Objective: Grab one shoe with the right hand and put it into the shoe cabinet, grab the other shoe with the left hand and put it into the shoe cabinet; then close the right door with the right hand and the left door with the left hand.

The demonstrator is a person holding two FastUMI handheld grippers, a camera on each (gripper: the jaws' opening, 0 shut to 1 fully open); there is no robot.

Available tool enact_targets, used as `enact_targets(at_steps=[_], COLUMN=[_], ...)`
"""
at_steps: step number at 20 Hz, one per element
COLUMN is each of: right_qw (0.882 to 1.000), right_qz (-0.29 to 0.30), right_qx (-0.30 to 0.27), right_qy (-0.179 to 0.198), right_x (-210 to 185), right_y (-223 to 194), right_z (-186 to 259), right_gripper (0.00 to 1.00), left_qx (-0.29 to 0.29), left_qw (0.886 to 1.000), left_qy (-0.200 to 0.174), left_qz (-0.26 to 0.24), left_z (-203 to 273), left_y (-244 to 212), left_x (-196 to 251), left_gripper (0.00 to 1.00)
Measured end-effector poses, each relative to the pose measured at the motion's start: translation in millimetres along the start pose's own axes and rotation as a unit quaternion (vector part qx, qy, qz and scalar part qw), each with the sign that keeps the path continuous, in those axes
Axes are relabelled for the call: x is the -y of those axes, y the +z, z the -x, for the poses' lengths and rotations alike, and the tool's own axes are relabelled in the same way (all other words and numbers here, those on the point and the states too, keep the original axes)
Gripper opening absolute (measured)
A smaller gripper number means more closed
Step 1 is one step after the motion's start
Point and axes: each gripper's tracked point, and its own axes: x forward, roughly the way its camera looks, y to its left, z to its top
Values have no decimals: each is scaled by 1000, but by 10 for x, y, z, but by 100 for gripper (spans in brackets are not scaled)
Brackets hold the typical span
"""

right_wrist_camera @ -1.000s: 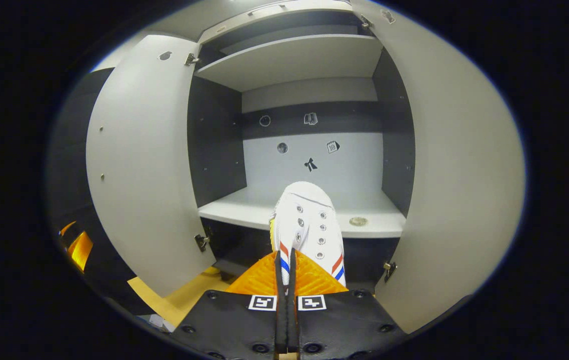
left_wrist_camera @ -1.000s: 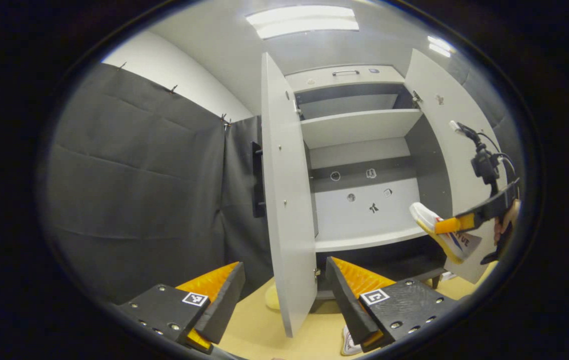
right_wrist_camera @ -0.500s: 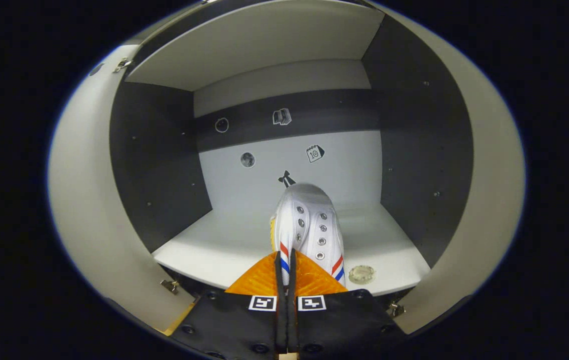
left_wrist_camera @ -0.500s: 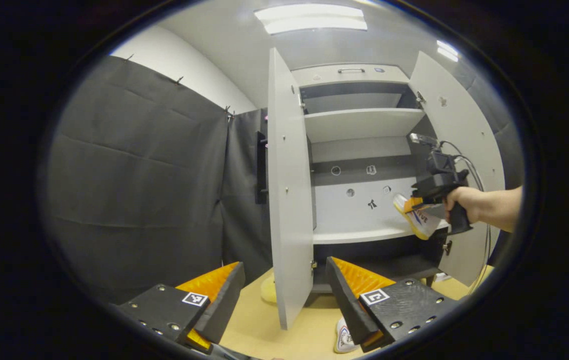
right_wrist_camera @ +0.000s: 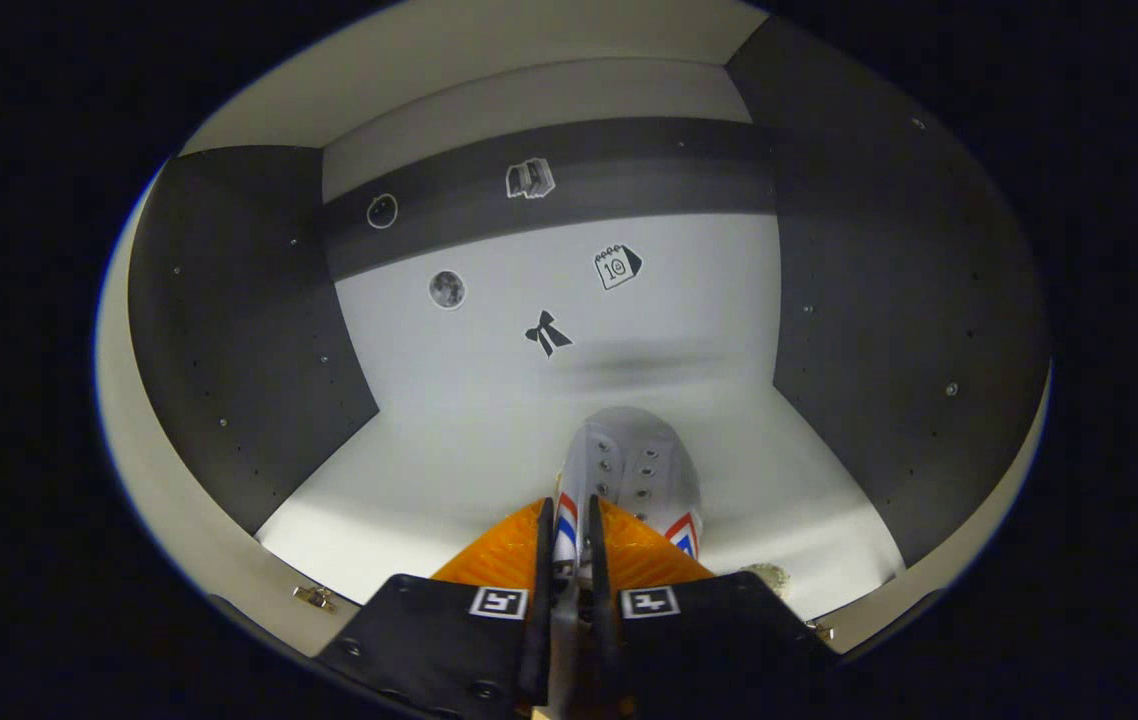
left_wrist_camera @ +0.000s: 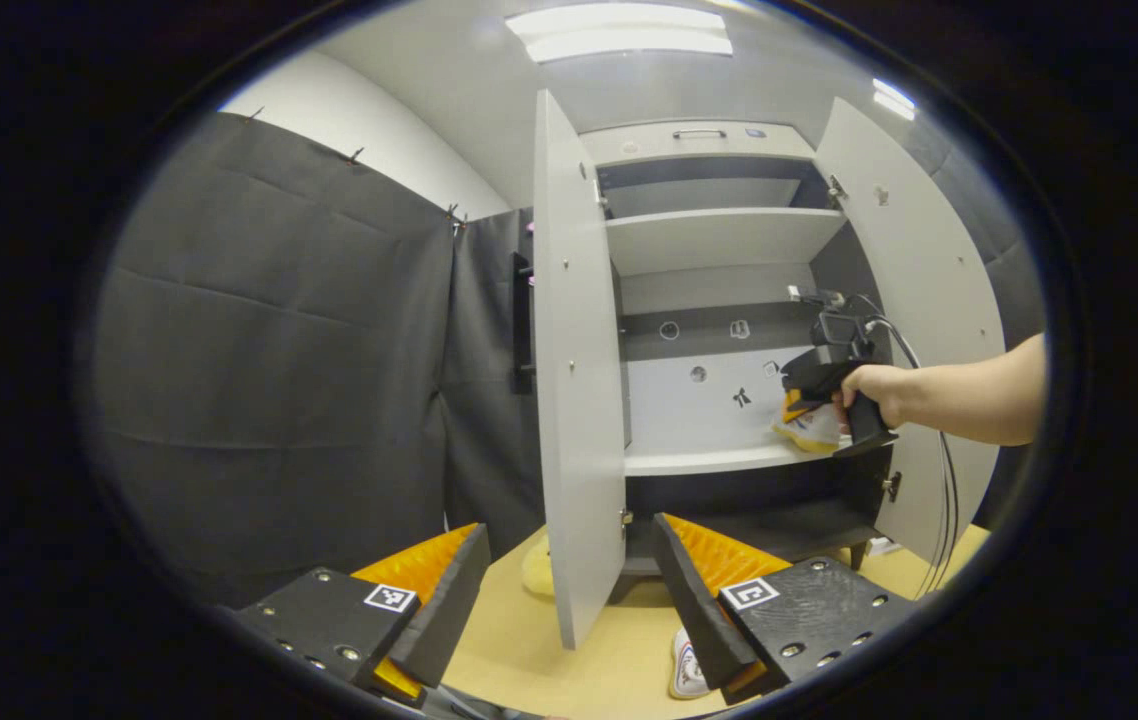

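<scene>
The grey shoe cabinet stands with its left door and right door swung open. My right gripper is deep inside it, shut on the collar of a white shoe with red and blue stripes, toe pointing at the back wall, low over the shelf. The left gripper view shows that gripper and shoe at the shelf's right end, held by a hand. My left gripper hangs open and empty in front of the left door. The other shoe lies on the floor below.
A small round disc lies on the shelf's front right corner. A pale yellow object sits on the tan floor behind the left door. An upper shelf spans the cabinet. Black cloth walls the left side.
My right gripper has carried the shoe forward from in front of the cabinet into it and down toward the shelf; its fingers look slightly further apart. The left gripper has barely moved.
</scene>
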Motion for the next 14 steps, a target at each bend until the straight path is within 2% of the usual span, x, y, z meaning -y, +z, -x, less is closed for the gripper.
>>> enact_targets(at_steps=[2,4,5,10,14], right_qw=[999,997,995,985,981], right_qz=[10,20,25,63,83], right_qx=[37,76,95,160,174], right_qy=[9,16,18,22,22], right_x=[-27,-54,-62,-7,116], right_y=[150,294,339,288,-71], right_z=[209,486,635,1413,1874], right_gripper=[46,95,98,98,98], left_qx=[1,-5,-7,-32,-73], left_qw=[1000,999,999,990,980], left_qy=[-15,-37,-48,-131,-179], left_qz=[-3,-1,2,32,47], left_z=[-24,-98,-139,-459,-743], left_y=[-6,-48,-74,-288,-637], left_x=[71,212,281,776,1085], left_gripper=[94,94,94,94,95])
